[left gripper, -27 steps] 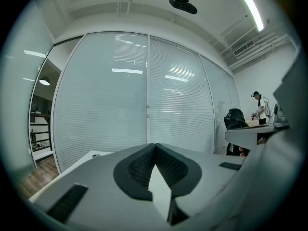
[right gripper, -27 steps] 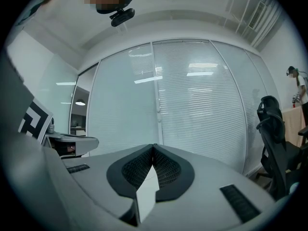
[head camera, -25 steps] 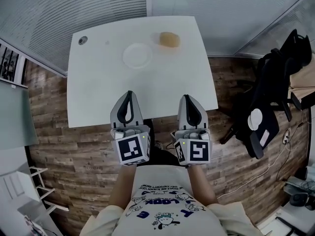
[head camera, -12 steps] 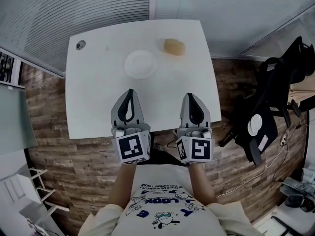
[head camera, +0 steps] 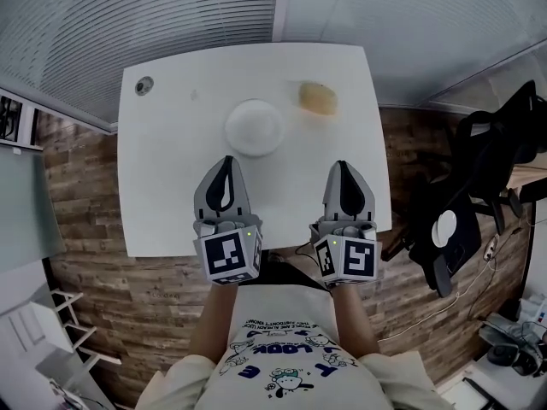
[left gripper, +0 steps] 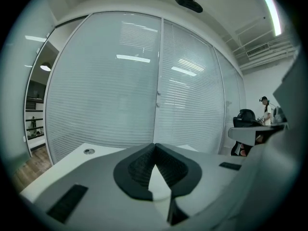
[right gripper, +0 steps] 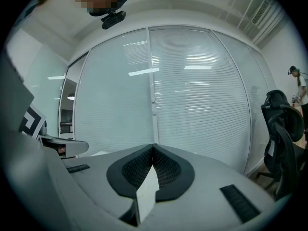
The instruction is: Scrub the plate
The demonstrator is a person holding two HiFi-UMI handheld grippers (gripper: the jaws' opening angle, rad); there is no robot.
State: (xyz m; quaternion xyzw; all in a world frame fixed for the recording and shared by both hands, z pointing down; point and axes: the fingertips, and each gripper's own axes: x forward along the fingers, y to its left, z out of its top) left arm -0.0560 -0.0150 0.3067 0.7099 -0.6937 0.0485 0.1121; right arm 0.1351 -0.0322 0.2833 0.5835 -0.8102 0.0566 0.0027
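The left tongs (head camera: 224, 165) and the right tongs (head camera: 344, 169) are held closed and empty, side by side over the near part of the white rectangular table (head camera: 162, 195). A round white plate (head camera: 254, 127) is seen just ahead of the left tongs, and a yellowish oval sponge (head camera: 318, 98) lies farther ahead, nearer the right tongs

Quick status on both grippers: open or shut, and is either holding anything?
Left gripper: shut, holding nothing.
Right gripper: shut, holding nothing.

Black chair (head camera: 479, 169) (beside white table (head camera: 162, 186)) stands on wood floor (head camera: 94, 272).
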